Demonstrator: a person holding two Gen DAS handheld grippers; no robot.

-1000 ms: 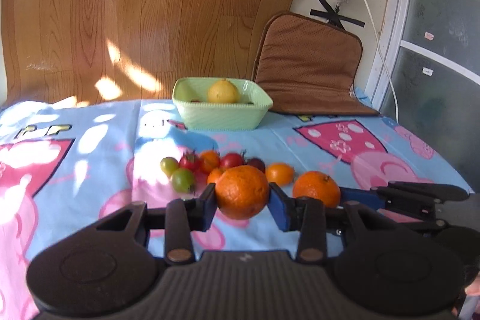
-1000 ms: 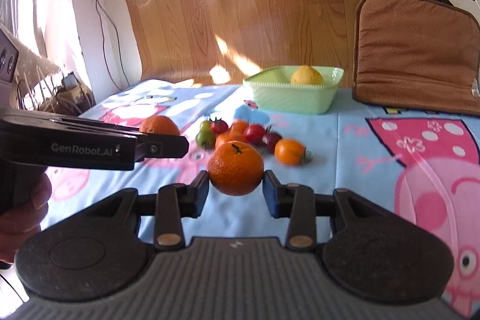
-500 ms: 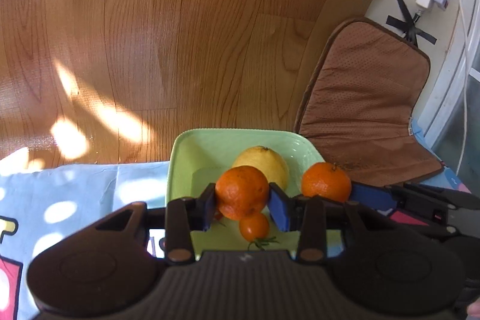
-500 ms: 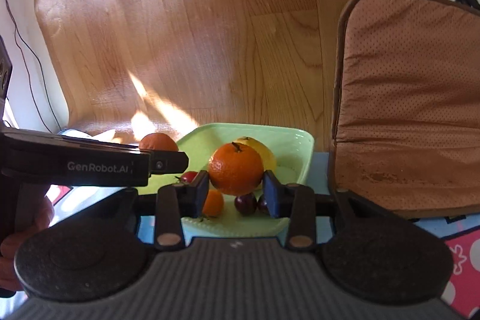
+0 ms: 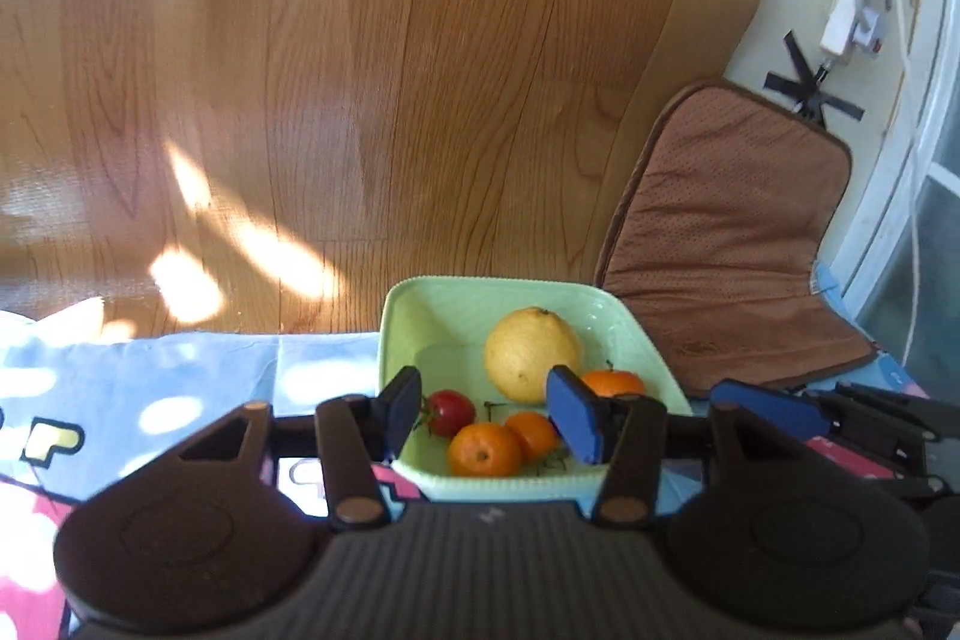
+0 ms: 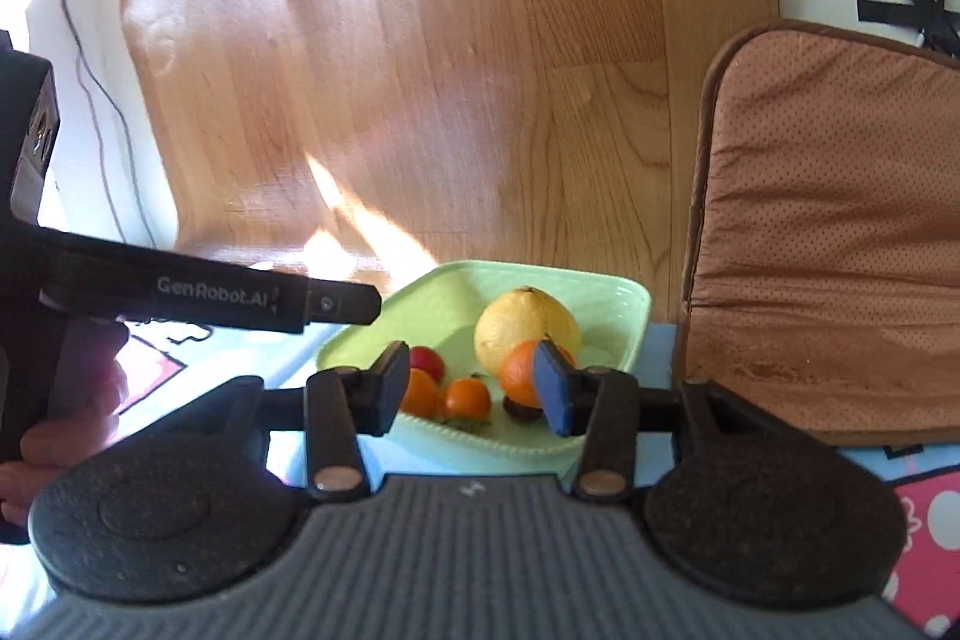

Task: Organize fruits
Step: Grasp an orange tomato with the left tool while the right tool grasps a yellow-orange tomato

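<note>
Release step: left gripper [image 5: 489, 415] and right gripper [image 6: 474, 388] opening, empty, over square pale-green ceramic dish [image 5: 402, 322]; oranges [image 5: 485, 450] inside; next, withdraw.

The left gripper [image 5: 489, 415] and right gripper [image 6: 474, 388] point forward and slightly down, side by side. The jaws of both are opening, with nothing pressed between the pads. A hand [image 6: 54, 418] grips the left gripper's handle.

Both wrist views close, sharing green bowl [image 5: 651, 358]
</note>
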